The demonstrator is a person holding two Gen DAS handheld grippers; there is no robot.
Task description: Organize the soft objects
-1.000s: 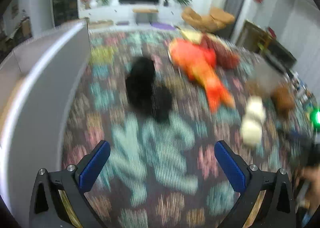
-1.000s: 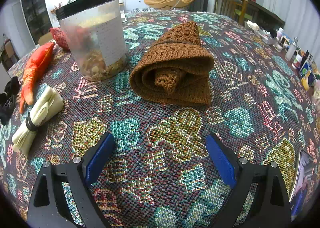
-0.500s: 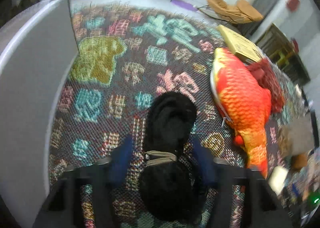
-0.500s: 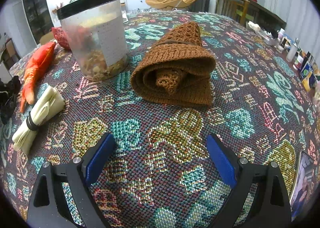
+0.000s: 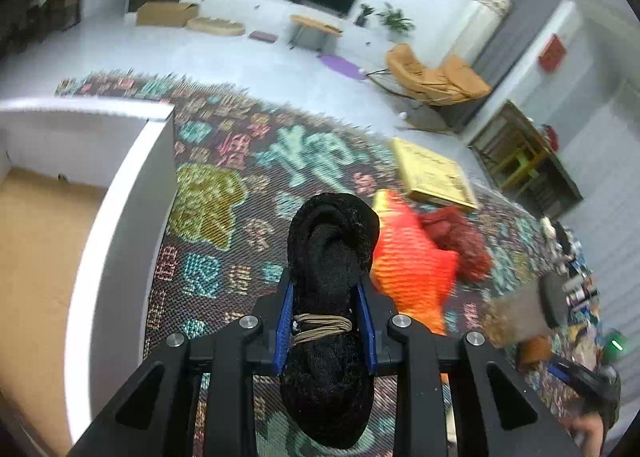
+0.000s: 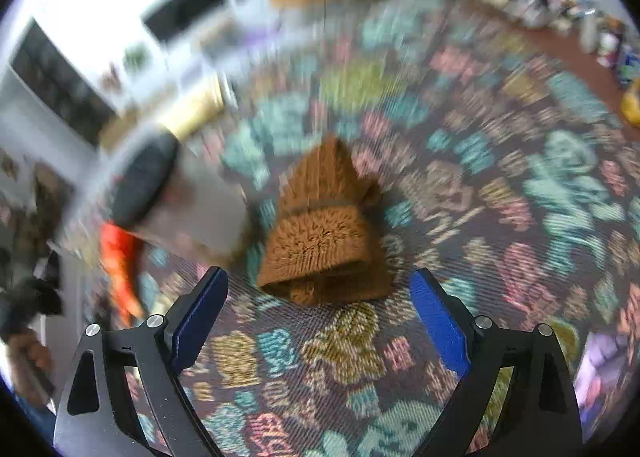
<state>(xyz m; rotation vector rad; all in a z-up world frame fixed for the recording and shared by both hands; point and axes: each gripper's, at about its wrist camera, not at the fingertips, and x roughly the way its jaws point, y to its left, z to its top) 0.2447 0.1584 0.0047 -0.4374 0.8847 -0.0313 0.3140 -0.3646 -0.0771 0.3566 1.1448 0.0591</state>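
Early on: the left tongs clamp the black bundle beside the empty box, the right tongs gape before the brown knit, fish unsorted.

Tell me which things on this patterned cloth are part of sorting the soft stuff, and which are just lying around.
Part of the job:
black rolled bundle, clamped in the left gripper
orange plush fish
brown knitted roll, ahead of the open right gripper
dark red knit
white box, the likely bin

Lying about:
yellow book
clear canister with black lid
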